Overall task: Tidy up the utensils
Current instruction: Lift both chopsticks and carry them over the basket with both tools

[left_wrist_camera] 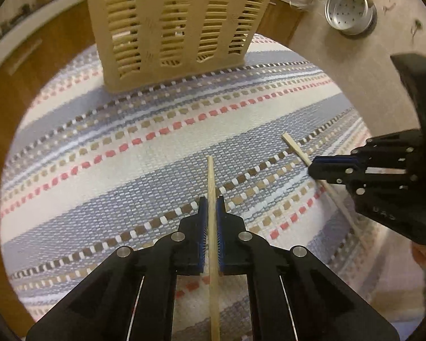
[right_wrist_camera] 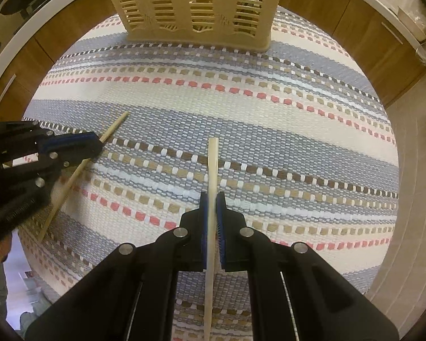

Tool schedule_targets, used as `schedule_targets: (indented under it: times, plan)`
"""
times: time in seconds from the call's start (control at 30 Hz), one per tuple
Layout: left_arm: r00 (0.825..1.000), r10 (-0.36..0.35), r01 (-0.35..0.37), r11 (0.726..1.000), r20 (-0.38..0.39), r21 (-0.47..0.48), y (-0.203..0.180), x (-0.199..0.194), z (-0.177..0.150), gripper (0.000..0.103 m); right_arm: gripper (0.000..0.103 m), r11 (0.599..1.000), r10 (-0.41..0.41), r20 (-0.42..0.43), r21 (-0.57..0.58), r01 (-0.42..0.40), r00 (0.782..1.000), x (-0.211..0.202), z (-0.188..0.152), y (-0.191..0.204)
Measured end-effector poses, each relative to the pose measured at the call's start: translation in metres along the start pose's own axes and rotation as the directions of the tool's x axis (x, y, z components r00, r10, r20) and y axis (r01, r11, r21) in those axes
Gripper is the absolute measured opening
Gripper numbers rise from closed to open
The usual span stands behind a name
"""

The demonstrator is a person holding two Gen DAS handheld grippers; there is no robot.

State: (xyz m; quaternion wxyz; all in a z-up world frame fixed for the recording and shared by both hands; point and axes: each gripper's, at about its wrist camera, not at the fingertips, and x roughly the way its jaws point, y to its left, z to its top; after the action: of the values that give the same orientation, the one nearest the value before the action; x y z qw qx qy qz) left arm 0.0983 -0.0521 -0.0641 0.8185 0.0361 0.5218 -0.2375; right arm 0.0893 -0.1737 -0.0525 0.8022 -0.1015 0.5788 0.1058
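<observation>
My left gripper [left_wrist_camera: 212,200] is shut on a wooden chopstick [left_wrist_camera: 211,176] that runs forward between its blue pads, above the striped mat. My right gripper [right_wrist_camera: 212,196] is shut on a second chopstick [right_wrist_camera: 213,159] in the same way. Each gripper shows in the other's view: the right one [left_wrist_camera: 312,167] at the right with its chopstick [left_wrist_camera: 295,149], the left one [right_wrist_camera: 98,143] at the left with its chopstick [right_wrist_camera: 113,126]. A beige slatted utensil basket [left_wrist_camera: 179,25] stands upright at the mat's far edge; it also shows in the right wrist view [right_wrist_camera: 196,5].
A round woven mat [left_wrist_camera: 144,147] with grey, cream, red and brown stripes covers the table. A perforated metal cup [left_wrist_camera: 350,8] lies on the counter at the far right. Wooden cabinet fronts [right_wrist_camera: 363,28] run behind the mat.
</observation>
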Motion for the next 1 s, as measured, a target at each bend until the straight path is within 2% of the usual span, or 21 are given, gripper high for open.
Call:
schedule_targets:
  times: [0.17,0.37,0.43,0.57,0.63,0.67,0.73,0.83,0.87,0.93,0.97,1.0]
  plan:
    - [1.000,0.024,-0.024,0.999,-0.007,0.021,-0.009,0.001,-0.002,0.007,0.005,1.000,-0.019,0.002,-0.016,0.019,1.000,0.002,0.002,0.004]
    - [0.987,0.163,-0.161,0.981,-0.010,0.106,-0.034,0.009,-0.002,0.004,0.005,0.998,-0.053,0.033,-0.042,0.055,0.998,0.001,-0.003,0.010]
    - [0.984,0.181,-0.180,0.978,-0.001,0.110,-0.037,0.010,-0.003,0.004,0.004,0.998,-0.047,0.043,-0.045,0.049,0.998,0.000,-0.005,0.012]
    - [0.986,0.130,-0.138,0.988,0.108,0.073,-0.034,-0.003,-0.004,0.004,0.004,0.999,-0.002,0.096,-0.036,0.006,0.995,-0.011,-0.010,0.008]
    - [0.980,0.091,-0.099,0.994,0.176,0.037,-0.029,-0.018,-0.004,0.004,0.004,0.999,0.029,0.139,-0.036,-0.024,0.990,-0.020,-0.013,0.007]
    - [0.972,0.058,-0.064,0.998,0.228,0.021,-0.027,-0.028,-0.003,0.004,0.004,0.999,0.037,0.165,-0.031,-0.032,0.986,-0.027,-0.014,0.006]
    - [0.950,0.038,-0.042,0.999,0.311,0.006,-0.025,-0.045,-0.002,0.004,0.004,0.998,0.062,0.216,-0.024,-0.058,0.975,-0.038,-0.015,0.004]
    - [0.888,0.013,-0.006,1.000,0.460,-0.016,-0.025,-0.075,0.001,0.004,0.004,0.996,0.085,0.314,-0.017,-0.084,0.946,-0.062,-0.016,0.000]
    - [0.851,0.016,-0.004,1.000,0.524,-0.024,-0.025,-0.088,0.001,0.004,0.004,0.996,0.086,0.365,-0.017,-0.086,0.927,-0.073,-0.015,0.000]
    - [0.796,0.021,-0.003,1.000,0.605,-0.031,-0.025,-0.106,0.005,0.004,0.004,0.996,0.091,0.440,-0.016,-0.093,0.894,-0.092,-0.014,0.000]
    - [0.756,0.017,0.009,0.999,0.655,-0.037,-0.024,-0.118,0.010,0.004,0.004,0.995,0.095,0.469,-0.016,-0.099,0.878,-0.099,-0.012,0.000]
    - [0.725,0.013,0.021,0.999,0.688,-0.042,-0.024,-0.126,0.014,0.004,0.004,0.994,0.099,0.506,-0.016,-0.105,0.857,-0.109,-0.009,0.000]
